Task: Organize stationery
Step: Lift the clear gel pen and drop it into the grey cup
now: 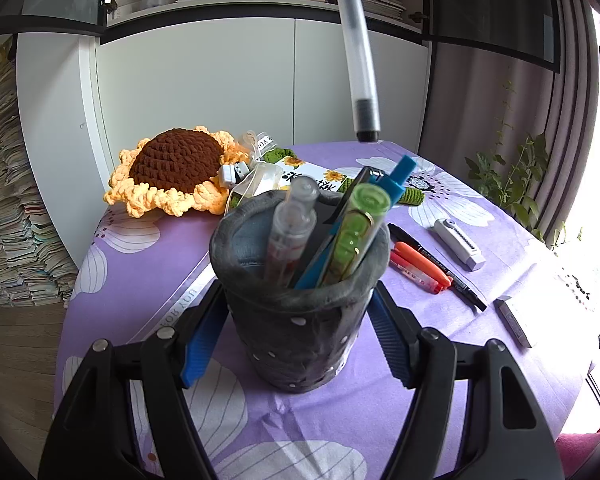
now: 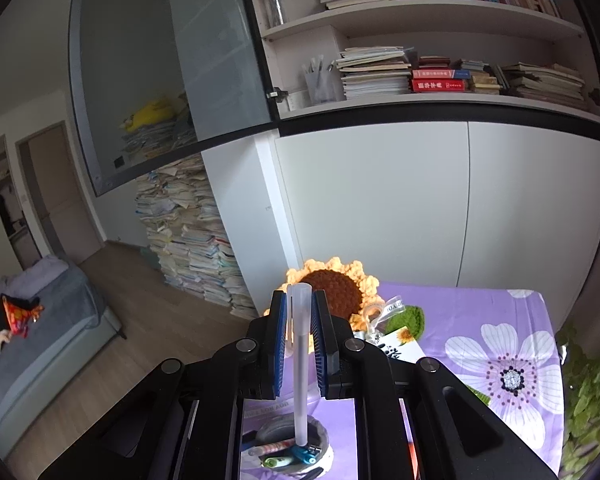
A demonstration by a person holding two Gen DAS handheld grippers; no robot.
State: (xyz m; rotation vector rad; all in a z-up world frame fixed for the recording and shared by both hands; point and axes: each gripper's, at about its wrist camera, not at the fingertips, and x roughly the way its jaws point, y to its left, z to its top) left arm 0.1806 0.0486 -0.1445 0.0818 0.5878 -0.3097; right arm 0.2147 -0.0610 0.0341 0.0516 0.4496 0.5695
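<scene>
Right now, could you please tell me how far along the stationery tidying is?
Partly done. Several pens, including a green pen, already stand in the grey pen holder, which the left hand-held gripper brackets. In hand: the right hand-held gripper holds a translucent pen above the holder. Left on the table: orange markers, a black marker, a white correction tape.
</scene>
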